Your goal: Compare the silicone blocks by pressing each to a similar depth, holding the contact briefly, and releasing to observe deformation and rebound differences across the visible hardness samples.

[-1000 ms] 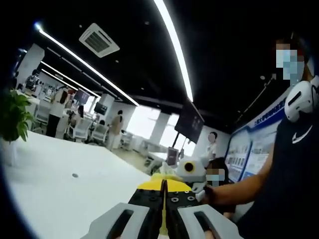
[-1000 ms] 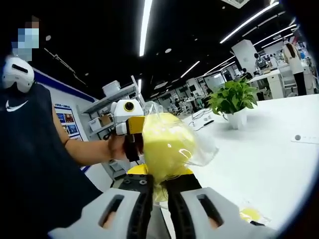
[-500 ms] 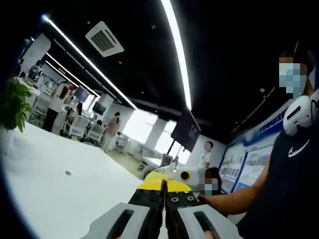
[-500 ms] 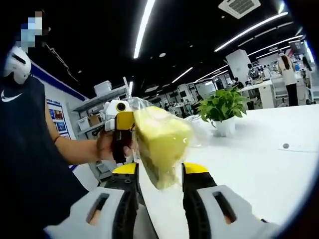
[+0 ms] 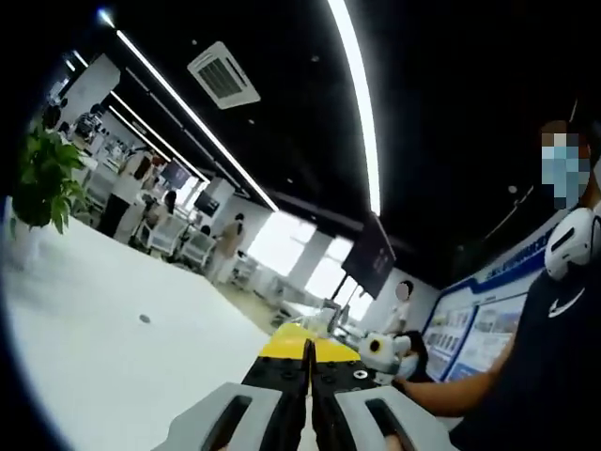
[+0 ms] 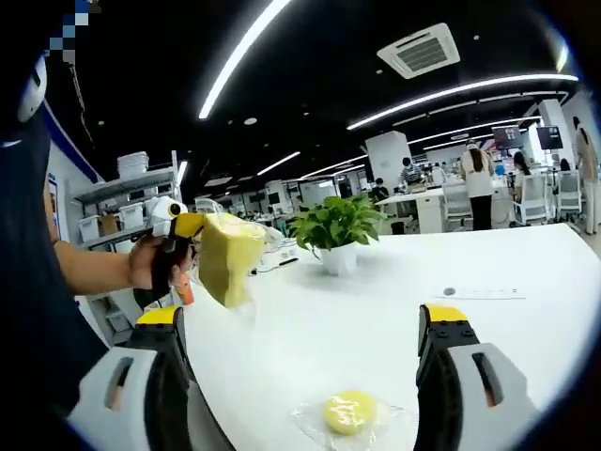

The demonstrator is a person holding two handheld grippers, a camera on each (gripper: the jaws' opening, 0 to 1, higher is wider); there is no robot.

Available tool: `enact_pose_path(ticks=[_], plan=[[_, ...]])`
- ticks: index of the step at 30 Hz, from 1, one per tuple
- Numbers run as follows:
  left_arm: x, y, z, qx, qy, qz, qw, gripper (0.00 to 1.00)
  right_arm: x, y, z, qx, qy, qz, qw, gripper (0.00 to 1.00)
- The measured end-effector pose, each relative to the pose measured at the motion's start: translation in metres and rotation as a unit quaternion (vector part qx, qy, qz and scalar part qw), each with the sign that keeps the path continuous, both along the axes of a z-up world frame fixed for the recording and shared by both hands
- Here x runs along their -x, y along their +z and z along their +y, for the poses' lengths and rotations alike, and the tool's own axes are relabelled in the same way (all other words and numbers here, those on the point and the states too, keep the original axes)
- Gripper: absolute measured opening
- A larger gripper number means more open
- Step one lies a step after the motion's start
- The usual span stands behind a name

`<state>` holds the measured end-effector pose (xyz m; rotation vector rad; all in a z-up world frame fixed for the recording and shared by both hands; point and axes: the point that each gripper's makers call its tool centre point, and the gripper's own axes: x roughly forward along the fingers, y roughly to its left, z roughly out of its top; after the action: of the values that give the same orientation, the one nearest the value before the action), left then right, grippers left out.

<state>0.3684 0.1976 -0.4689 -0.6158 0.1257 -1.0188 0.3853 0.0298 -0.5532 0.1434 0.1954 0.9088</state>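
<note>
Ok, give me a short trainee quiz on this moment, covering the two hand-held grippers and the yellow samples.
1. True or false: the right hand-held gripper has its jaws shut.
2. What hangs from the left hand-held gripper? A) a coffee mug B) a wrapped yellow block C) nothing
3. Fill in: the round yellow sample lies in clear wrap on the white ____.
Key: 1 false, the jaws stand wide open. 2 B. 3 table.
</note>
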Motion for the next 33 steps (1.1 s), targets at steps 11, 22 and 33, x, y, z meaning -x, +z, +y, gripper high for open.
enact_pose_path(ticks=[11,22,33], plan=[[-0.008,-0.017,0.013,0.017,0.028,0.03,0.999,0.0,-0.005,-0.05,-0.052,0.043,-0.048,0.025,0.9976,0.96],[-0.019,-0.065,0.016,0.014,0.039,0.08,0.9959,0.0,0.007,-0.073,-0.061,0.064,-0.056,0.023,0.9961,0.96],[-0.026,-0.107,0.019,0.013,0.039,0.134,0.9901,0.0,0.02,-0.098,-0.072,0.094,-0.074,0.026,0.9925,0.96]])
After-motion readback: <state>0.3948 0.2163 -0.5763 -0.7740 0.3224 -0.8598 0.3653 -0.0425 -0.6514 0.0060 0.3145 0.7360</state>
